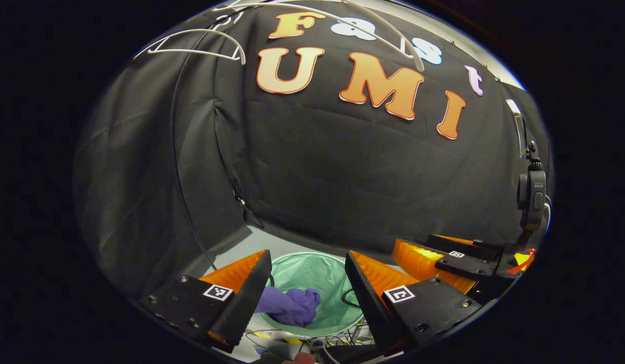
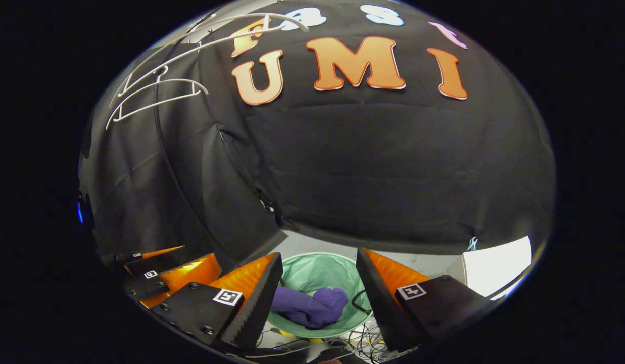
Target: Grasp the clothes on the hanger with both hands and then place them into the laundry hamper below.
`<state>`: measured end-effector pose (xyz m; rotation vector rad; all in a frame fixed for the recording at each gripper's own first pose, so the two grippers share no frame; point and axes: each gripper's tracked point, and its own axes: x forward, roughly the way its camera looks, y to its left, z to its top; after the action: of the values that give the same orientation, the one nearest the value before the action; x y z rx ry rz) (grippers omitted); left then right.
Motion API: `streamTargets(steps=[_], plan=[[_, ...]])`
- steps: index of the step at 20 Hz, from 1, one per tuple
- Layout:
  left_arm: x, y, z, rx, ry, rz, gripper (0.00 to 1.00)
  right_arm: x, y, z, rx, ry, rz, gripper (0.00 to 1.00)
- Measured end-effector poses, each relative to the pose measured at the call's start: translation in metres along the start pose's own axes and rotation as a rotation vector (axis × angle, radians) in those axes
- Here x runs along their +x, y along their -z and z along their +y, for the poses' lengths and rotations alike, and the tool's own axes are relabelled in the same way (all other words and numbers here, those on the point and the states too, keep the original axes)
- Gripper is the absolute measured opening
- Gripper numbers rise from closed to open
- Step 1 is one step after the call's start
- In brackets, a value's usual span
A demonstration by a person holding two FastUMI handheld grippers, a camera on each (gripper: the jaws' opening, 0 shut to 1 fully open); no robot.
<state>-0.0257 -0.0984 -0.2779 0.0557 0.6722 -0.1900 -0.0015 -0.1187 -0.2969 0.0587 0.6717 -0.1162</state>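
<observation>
Below, green laundry hamper [image 2: 312,273] holding crumpled purple clothes [image 2: 312,306], left tool [image 1: 304,293] wide, right tool [image 2: 317,298] wide, both empty

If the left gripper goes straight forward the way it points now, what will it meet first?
Probably the purple clothes lying in the green hamper, seen between the left gripper's open jaws. Nothing seems to stand between, though depth is unclear.

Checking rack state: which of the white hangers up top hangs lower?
The left-hand white hanger, the smaller-looking one with a straight bottom bar. The other hanger sits higher, arcing toward the top. Both are bare; the purple garment lies in the green hamper.
</observation>
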Motion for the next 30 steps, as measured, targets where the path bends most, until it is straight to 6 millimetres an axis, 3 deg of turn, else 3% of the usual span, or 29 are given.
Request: streamTargets(steps=[2,7,11,14,15,17,18,20,22,24,26,30], plan=[[-0.005,-0.015,0.001,0.017,-0.002,-0.045,0.94,-0.01,-0.015,0.001,0.006,-0.001,-0.032,0.96],[-0.021,-0.075,-0.002,0.018,-0.002,-0.201,0.93,-0.036,-0.068,0.001,0.019,0.004,-0.158,0.96],[-0.033,-0.111,-0.006,-0.019,0.022,-0.278,0.93,-0.06,-0.107,0.013,0.038,-0.015,-0.246,0.96],[-0.055,-0.142,-0.003,-0.036,0.024,-0.356,0.93,-0.082,-0.141,0.01,0.03,-0.014,-0.323,0.95],[-0.06,-0.151,0.0,-0.032,0.023,-0.387,0.87,-0.089,-0.15,0.009,0.026,-0.013,-0.345,0.95],[-0.071,-0.172,0.0,-0.008,0.012,-0.445,0.87,-0.097,-0.161,0.008,0.021,-0.013,-0.373,0.95],[-0.075,-0.18,0.004,0.008,0.002,-0.472,0.87,-0.102,-0.168,0.008,0.026,-0.016,-0.393,1.0],[-0.084,-0.196,0.008,0.03,-0.017,-0.523,0.87,-0.115,-0.179,0.005,0.031,-0.014,-0.429,0.95],[-0.09,-0.206,0.012,0.003,-0.026,-0.555,0.92,-0.123,-0.199,0.002,0.017,-0.006,-0.484,1.0],[-0.096,-0.212,0.011,-0.035,-0.017,-0.573,0.87,-0.135,-0.213,-0.001,-0.012,-0.001,-0.546,0.95],[-0.103,-0.217,0.014,-0.052,-0.021,-0.591,0.87,-0.141,-0.216,-0.003,-0.02,0.005,-0.566,1.0],[-0.122,-0.233,0.023,-0.054,-0.027,-0.668,0.87,-0.147,-0.218,-0.01,0.008,0.01,-0.577,0.95]])
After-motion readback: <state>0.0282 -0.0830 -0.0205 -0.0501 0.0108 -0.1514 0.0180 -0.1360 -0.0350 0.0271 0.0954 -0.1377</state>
